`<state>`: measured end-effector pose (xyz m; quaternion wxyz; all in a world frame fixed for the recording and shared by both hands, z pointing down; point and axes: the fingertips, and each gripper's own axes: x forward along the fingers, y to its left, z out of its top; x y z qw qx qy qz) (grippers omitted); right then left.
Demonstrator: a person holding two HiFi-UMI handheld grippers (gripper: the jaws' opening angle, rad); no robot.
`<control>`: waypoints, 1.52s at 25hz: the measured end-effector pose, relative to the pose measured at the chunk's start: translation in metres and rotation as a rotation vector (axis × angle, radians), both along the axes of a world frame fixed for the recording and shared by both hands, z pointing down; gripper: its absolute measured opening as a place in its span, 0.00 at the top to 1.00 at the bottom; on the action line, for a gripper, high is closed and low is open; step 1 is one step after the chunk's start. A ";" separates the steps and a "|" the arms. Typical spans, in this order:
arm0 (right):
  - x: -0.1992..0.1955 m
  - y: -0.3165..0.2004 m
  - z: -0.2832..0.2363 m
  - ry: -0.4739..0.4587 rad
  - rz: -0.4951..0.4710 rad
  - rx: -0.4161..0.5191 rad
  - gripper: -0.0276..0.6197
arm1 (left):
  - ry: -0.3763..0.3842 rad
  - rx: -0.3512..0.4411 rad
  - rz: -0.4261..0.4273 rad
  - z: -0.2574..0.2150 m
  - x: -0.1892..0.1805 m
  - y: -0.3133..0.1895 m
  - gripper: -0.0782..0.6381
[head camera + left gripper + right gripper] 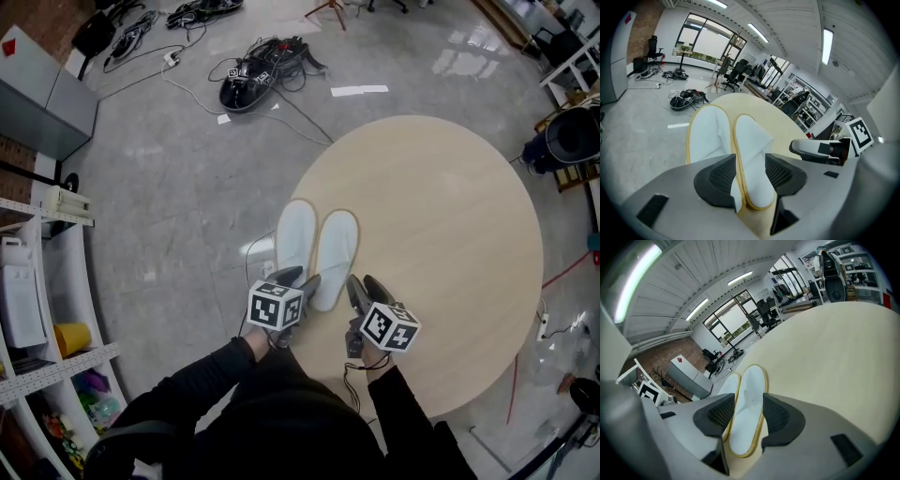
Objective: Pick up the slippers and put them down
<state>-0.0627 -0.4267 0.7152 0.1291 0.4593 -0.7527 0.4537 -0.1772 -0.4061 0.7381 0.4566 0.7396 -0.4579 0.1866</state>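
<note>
Left tongs and right tongs both gape, released. Just ahead of them, two white slippers lie side by side on the round tabletop. Far beyond, tangled cables litter the floor.

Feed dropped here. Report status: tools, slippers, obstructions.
Left tool open, right tool open, nothing gripped. Slippers flat, side by side on table, near its edge. No obstructions seen.

floor: grey, glossy | round table: pale wood | shelves: left
</note>
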 end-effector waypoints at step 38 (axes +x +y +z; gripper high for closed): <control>0.190 0.175 -0.071 -0.125 0.197 0.073 0.93 | 0.096 0.038 0.487 -0.083 0.233 0.158 0.86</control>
